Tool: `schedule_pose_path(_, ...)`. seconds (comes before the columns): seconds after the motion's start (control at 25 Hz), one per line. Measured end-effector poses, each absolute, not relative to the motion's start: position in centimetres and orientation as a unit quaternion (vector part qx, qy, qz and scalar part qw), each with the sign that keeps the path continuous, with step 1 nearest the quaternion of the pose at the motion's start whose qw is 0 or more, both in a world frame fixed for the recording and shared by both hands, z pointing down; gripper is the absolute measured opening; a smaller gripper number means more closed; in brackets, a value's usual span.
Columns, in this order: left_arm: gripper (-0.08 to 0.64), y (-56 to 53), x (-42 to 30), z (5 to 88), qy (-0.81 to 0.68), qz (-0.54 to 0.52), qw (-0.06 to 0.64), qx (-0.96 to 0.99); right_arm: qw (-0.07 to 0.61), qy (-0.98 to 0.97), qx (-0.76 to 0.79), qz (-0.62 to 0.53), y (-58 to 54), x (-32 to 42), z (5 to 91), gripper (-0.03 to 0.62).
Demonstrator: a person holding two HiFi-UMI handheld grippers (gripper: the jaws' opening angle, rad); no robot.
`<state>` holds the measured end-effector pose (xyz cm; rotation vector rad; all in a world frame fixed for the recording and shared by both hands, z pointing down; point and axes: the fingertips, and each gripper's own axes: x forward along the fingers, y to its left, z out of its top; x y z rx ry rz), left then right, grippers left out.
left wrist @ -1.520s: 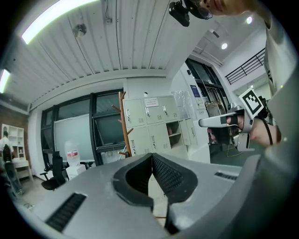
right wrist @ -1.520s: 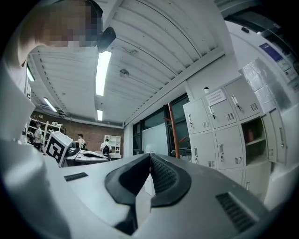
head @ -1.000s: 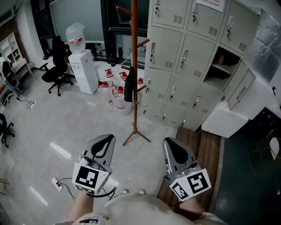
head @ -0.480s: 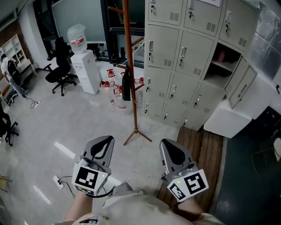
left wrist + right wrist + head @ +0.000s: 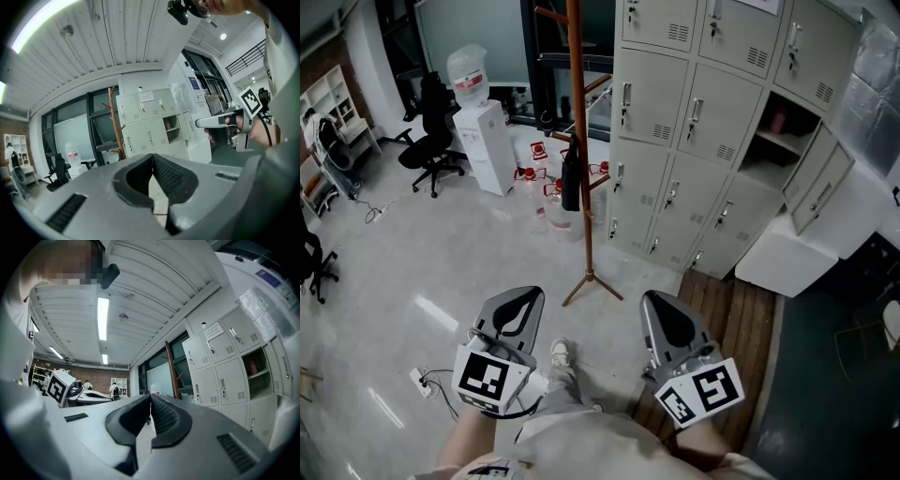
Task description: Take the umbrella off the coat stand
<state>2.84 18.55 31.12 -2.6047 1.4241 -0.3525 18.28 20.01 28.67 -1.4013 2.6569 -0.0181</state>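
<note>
A brown wooden coat stand [image 5: 577, 141] rises from the pale floor beside the lockers. A folded black umbrella [image 5: 571, 178] hangs from one of its lower pegs. My left gripper [image 5: 517, 302] and right gripper [image 5: 666, 304] are held low at the bottom of the head view, well short of the stand, both shut with nothing between the jaws. In the left gripper view the stand [image 5: 115, 123] shows far off beyond the closed tips [image 5: 152, 155]. The right gripper view shows the stand [image 5: 171, 369] past its closed tips [image 5: 150, 396].
Grey lockers [image 5: 712, 131] stand right of the coat stand, one door open. A water dispenser [image 5: 482, 141], several water jugs [image 5: 546, 192] and black office chairs [image 5: 429, 141] are at the back left. A power strip with cable [image 5: 425, 382] lies on the floor by my left gripper.
The view has shifted a little, bringing the coat stand slightly nearer. A shoe and trouser leg now show between the grippers. Both grippers stay shut in much the same place.
</note>
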Motion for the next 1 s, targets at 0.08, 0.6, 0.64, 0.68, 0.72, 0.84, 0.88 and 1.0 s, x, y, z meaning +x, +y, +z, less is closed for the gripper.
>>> schedule_pose_path(0.08,0.008,17.9,2.5,31.6,0.476,-0.117,0.074,-0.868,0.067,0.883,-0.464,-0.006,19.4,17.8,28.9,0.008)
schedule_pose_path(0.6,0.008,11.4,0.4,33.8,0.476,-0.121,0.048,-0.87,0.042,0.887,-0.459,-0.01,12.5,15.1,30.3,0.008)
schedule_pose_path(0.64,0.008,10.6,0.3,34.0,0.474,-0.121,0.046,-0.871,0.041,0.888,-0.457,-0.013,11.8,14.9,30.4,0.008)
schedule_pose_path(0.68,0.008,9.8,0.2,34.2,0.471,-0.121,0.045,-0.872,0.042,0.889,-0.455,-0.018,11.0,14.6,30.6,0.008)
schedule_pose_path(0.72,0.008,9.0,0.1,34.4,0.469,-0.123,0.044,-0.874,0.045,0.89,-0.452,-0.023,10.3,14.3,30.6,0.008)
schedule_pose_path(0.84,0.008,6.4,-0.1,34.8,0.458,-0.125,0.042,-0.879,0.046,0.89,-0.454,-0.031,8.0,13.7,30.8,0.008)
schedule_pose_path(0.88,0.008,5.5,-0.3,34.8,0.455,-0.124,0.042,-0.881,0.044,0.889,-0.456,-0.031,7.2,13.5,30.8,0.008)
schedule_pose_path(1.0,0.008,2.7,-1.1,34.7,0.449,-0.122,0.04,-0.884,0.037,0.886,-0.461,-0.034,4.4,12.5,31.0,0.008)
